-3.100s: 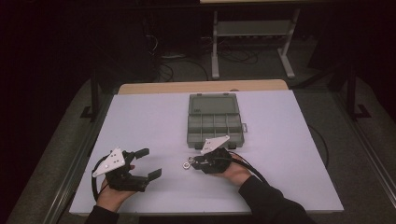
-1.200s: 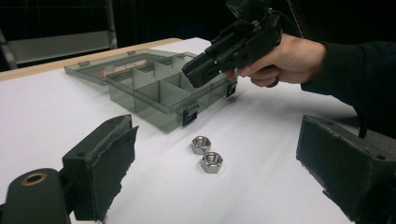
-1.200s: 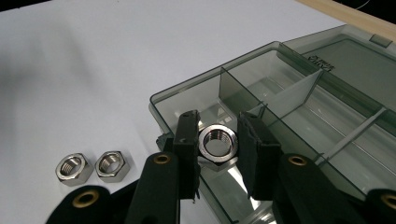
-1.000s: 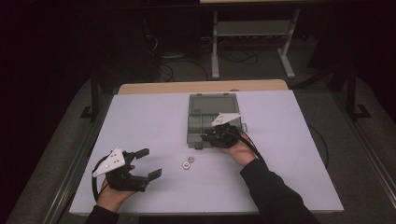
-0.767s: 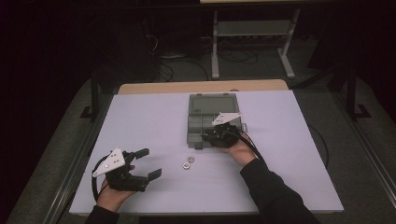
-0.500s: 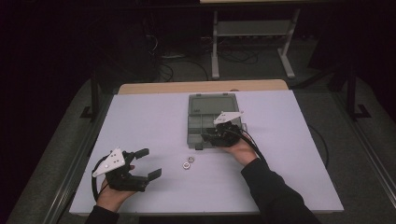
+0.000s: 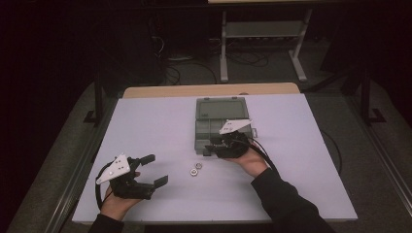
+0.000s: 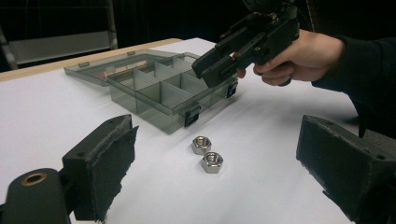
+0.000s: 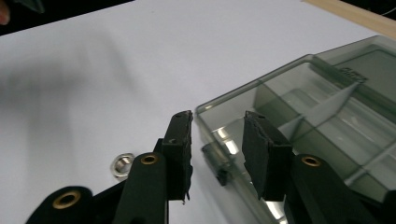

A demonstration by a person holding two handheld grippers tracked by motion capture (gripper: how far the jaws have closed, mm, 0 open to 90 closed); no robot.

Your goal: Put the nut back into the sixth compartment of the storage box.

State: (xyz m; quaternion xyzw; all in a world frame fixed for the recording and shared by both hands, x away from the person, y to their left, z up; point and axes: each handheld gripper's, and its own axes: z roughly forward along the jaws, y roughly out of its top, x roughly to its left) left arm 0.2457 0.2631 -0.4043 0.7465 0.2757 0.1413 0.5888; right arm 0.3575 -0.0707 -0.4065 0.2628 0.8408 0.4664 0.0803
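A grey clear-plastic compartment box (image 7: 214, 127) lies open mid-table, its lid (image 7: 221, 107) flat behind it. Two steel hex nuts (image 7: 195, 170) sit on the white table just in front of it, side by side in the left gripper view (image 8: 201, 144) (image 8: 212, 162). My right gripper (image 7: 210, 147) hovers over the box's front left corner (image 9: 327, 116). Its jaws (image 9: 217, 119) are a little apart with nothing between them. One nut (image 9: 122, 164) shows to their left. My left gripper (image 7: 155, 169) rests wide open near the front left, its jaws (image 8: 217, 135) facing the nuts and the right gripper (image 8: 212, 70).
The white table top (image 7: 160, 121) has bare room left of the box and to its right (image 7: 301, 145). A wooden strip (image 7: 209, 90) runs along the far edge. Beyond it stand a metal rack (image 7: 262, 34) and cables on a dark floor.
About three seconds ago the right gripper was down at the nuts; it has since moved up to the box's front left corner and has barely shifted over the last second. The left gripper has stayed put.
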